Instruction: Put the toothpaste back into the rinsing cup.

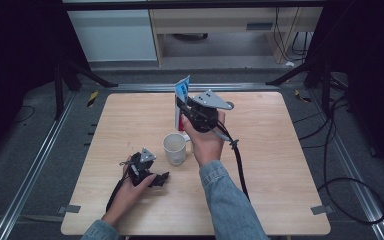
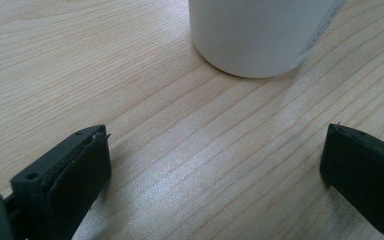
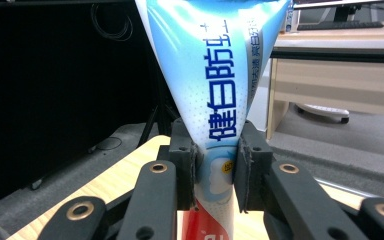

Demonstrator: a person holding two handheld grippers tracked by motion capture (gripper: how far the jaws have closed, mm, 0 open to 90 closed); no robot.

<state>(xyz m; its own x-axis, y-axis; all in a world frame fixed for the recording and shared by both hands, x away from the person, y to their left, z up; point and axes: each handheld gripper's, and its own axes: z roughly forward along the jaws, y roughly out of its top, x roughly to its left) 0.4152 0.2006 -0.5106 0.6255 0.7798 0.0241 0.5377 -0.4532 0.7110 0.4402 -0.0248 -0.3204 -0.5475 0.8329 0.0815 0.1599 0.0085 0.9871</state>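
Above the table (image 1: 280, 165), right gripper (image 1: 185, 111) jaws clamping toothpaste tube (image 3: 215, 90), left gripper (image 1: 161, 178) jaws open beside mug (image 1: 175, 148)

Overhead forward-down view; two close jaw-level views, table (image 1: 280, 150) shared.

A light wooden bench (image 1: 280, 165) with rounded corners is set on a grey carpeted floor (image 1: 30, 165). Metal rails (image 1: 35, 160) are laid along the floor at the left and right of the bench, and a further rail is seen at its far edge. Black stand legs (image 1: 80, 75) are planted at the far left and far right. Black cables (image 1: 350, 195) are looped over the floor on the right. At the far side, a white cabinet (image 1: 112, 35) and a pale wooden desk (image 1: 230, 22) are placed. The left and right edges of the room are left in darkness.
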